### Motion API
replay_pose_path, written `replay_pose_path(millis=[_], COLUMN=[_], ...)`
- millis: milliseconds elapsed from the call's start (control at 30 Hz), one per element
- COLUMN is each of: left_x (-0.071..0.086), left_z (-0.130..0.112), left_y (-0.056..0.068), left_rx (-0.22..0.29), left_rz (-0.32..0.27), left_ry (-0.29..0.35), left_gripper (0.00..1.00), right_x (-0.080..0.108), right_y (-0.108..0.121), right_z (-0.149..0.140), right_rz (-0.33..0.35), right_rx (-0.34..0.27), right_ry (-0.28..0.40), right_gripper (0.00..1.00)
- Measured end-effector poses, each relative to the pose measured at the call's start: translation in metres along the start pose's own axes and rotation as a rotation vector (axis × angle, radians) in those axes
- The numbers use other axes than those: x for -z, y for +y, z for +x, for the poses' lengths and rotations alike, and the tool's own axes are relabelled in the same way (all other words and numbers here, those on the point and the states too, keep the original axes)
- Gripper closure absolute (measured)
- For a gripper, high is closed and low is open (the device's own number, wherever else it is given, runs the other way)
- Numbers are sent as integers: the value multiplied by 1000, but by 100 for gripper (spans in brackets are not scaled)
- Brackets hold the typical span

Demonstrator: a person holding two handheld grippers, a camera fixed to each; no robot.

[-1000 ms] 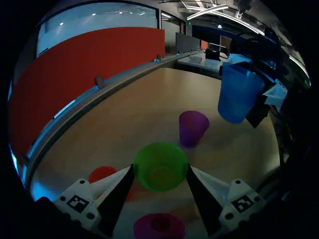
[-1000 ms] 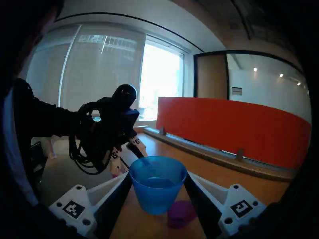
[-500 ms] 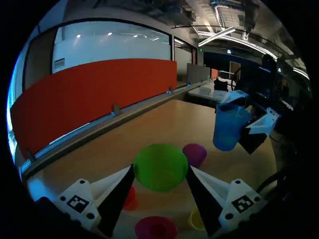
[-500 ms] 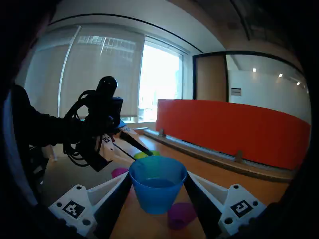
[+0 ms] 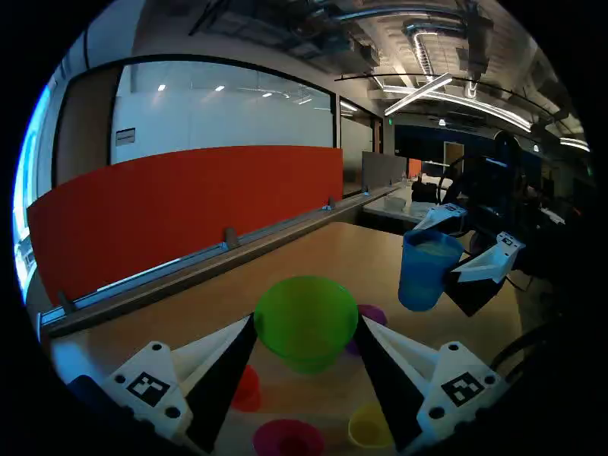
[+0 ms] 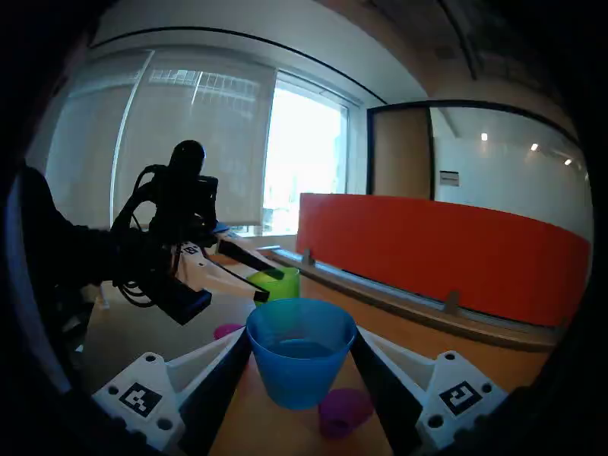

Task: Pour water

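1. The left gripper [image 5: 304, 321] clamps a green cup [image 5: 305, 342] at its fingertips, fingers closed to the cup's width. The cup is upright, mouth up and apparently empty, and held above the table [image 5: 327, 254].
2. The right gripper [image 6: 302, 336] grips a blue cup [image 6: 301, 372] the same way, a finger pressed on each side. The water [image 6: 299, 348] lies level, well below the rim.
3. From the left gripper, the blue cup hangs ahead and to the right, near but apart, with its rim slightly higher than the green one's. From the right gripper, the green cup sits ahead and a little to the left.
4. The step in hand appears to be lining up the pour. Done well, the blue cup's lip comes over the middle of the green mouth before any tilt begins.
5. The tilt should be slow, rolling the right gripper toward the green cup so that a thin stream falls inside the rim. The left gripper should hold level and steady to receive it.
6. Both cups look light and smooth, so a firm, unchanged squeeze matters; a slip mid-tilt would probably spill.
7. Spare cups stand on the table below the grippers, a purple cup [image 6: 346, 410] and a yellow cup [image 5: 370, 425] among them, and a stray stream could land on them.
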State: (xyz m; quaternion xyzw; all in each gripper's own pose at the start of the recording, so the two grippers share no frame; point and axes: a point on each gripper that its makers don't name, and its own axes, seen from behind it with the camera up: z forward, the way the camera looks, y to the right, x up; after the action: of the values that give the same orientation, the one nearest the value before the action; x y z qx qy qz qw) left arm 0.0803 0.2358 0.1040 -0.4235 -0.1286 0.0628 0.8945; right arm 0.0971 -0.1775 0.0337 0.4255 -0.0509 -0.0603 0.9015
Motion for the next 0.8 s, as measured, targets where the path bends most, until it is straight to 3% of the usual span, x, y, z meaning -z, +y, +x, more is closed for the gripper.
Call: replay_pose_path(millis=[600,800], left_x=[21,28], left_z=[19,20], left_y=[6,10], left_rx=[49,34], left_rz=[21,25], left_ry=[130,155], left_gripper=[10,10], right_x=[3,5], right_y=[-9,-14], right_z=[12,20], right_rz=[15,17], right_rx=[14,28], right_ry=[10,18], right_gripper=[9,9])
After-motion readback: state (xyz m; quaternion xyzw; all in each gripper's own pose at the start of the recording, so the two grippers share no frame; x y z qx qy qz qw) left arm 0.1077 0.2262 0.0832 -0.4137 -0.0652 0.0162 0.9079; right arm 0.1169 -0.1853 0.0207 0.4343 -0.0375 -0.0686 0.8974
